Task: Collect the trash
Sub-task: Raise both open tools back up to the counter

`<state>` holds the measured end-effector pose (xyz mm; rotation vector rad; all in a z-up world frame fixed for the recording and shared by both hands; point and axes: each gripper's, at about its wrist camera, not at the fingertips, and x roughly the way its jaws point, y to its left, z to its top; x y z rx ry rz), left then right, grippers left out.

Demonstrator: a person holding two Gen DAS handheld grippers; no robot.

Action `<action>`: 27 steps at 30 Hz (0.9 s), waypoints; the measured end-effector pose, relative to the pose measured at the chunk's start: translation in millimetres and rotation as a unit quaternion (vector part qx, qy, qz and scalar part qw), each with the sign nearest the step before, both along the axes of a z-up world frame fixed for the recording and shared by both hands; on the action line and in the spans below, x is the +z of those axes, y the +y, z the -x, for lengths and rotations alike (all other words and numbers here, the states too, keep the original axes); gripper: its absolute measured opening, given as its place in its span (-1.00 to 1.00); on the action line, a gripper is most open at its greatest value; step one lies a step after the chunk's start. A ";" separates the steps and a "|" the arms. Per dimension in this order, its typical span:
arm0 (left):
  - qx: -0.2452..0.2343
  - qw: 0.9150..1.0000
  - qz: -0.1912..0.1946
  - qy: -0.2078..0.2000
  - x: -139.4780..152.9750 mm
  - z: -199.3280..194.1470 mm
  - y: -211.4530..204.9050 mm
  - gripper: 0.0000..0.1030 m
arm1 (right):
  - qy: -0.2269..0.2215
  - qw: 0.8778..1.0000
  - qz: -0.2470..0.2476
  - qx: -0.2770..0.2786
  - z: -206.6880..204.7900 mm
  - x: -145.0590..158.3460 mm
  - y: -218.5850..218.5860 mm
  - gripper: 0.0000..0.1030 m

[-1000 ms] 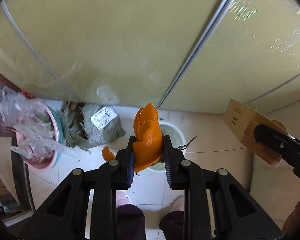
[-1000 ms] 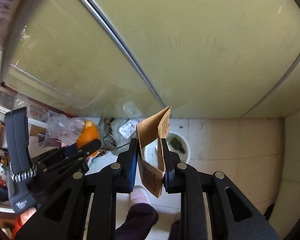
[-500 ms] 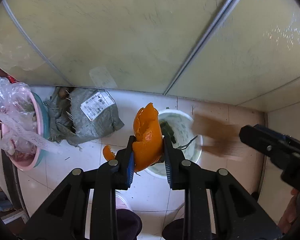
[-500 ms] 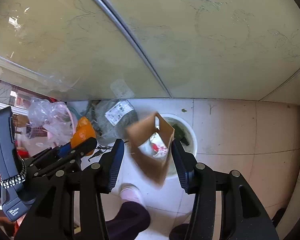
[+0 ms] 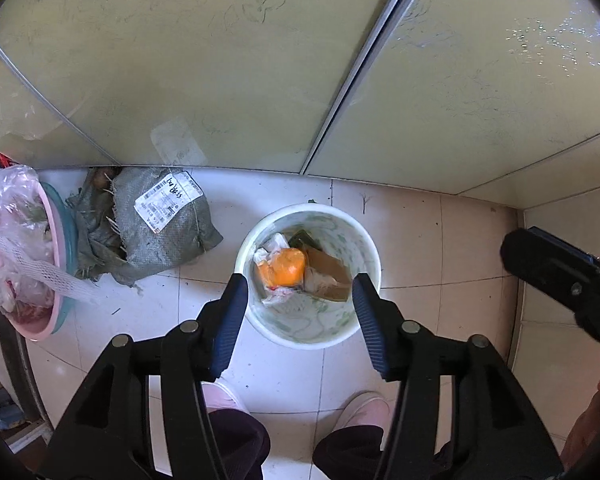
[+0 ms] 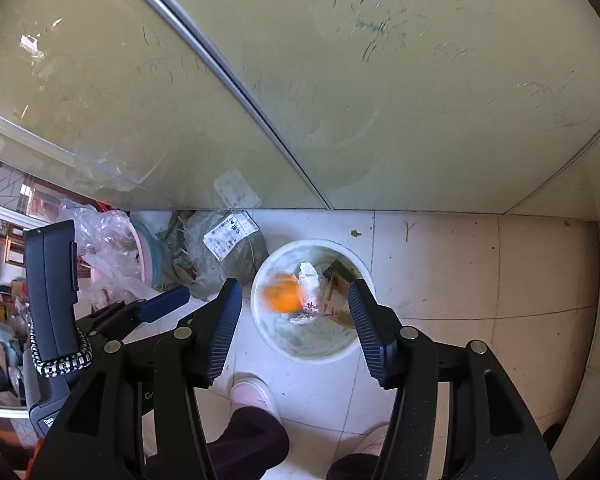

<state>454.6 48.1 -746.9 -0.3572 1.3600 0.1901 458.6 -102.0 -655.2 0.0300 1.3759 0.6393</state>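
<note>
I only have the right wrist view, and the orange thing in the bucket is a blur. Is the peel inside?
Observer: Yes. The left wrist view shows the orange peel lying in the white bucket, on a crumpled plastic bag.
Operator: And the cardboard? It's partly hidden here.
Observer: The cardboard lies in the bucket too, just right of the peel.
Operator: Left jaws empty?
Observer: The left gripper has its jaws opening, with nothing between them.

Both wrist cams sit right behind their tool and look steeply down at the tiled floor (image 5: pixel 440 248) from well above. The 2 views share the white bucket (image 5: pixel 370 248), grey sack (image 6: pixel 236 256) and glass door (image 5: pixel 220 60); the right cam catches the left tool (image 6: pixel 164 304) too.
</note>
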 end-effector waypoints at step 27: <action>-0.063 0.990 -0.034 -0.122 376.6 1.8 -4.5 0.04 | -0.081 0.995 -0.015 -0.057 5.3 322.5 -38.2 0.00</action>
